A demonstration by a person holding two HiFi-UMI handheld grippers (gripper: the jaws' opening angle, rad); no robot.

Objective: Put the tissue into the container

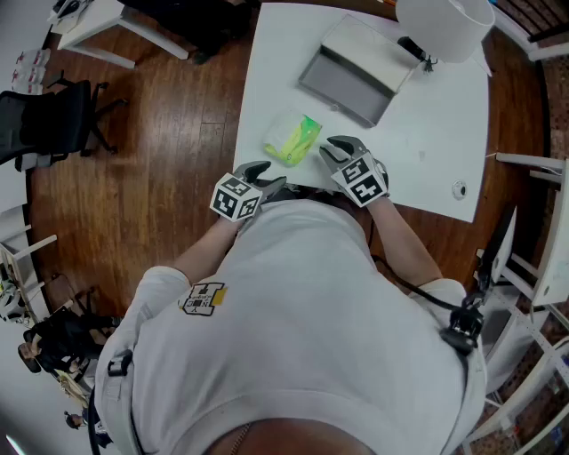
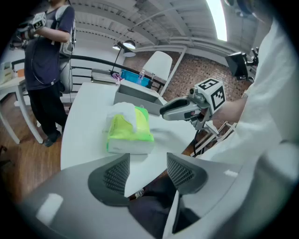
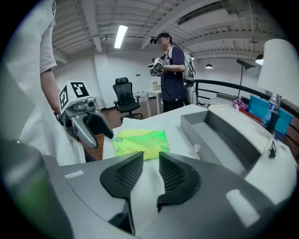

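White table [image 1: 427,151]: carries the grey container on its far half; wooden floor lies around it.
Grey container [image 1: 351,75]: a shallow rectangular tray, open at the top, set at an angle; nothing shows inside it.
White lamp shade [image 1: 444,22]: just beside the container, at its far right.
Green tissue pack [image 1: 292,139]: lies flat on the table outside the container, near its left end on the person's side and apart from it; a white tissue sticks up out of the top.
Left gripper [image 1: 274,176]: on the person's side of the container, farther from it than the pack, at the table's near edge; it points toward the pack. Its jaws stand clearly apart with nothing between the ribbed pads [image 2: 117,173].
Right gripper [image 1: 331,149]: on the person's side of the container, just right of the pack and not touching it. Its jaws leave a narrow gap, with only bare table showing through; it grips nothing.
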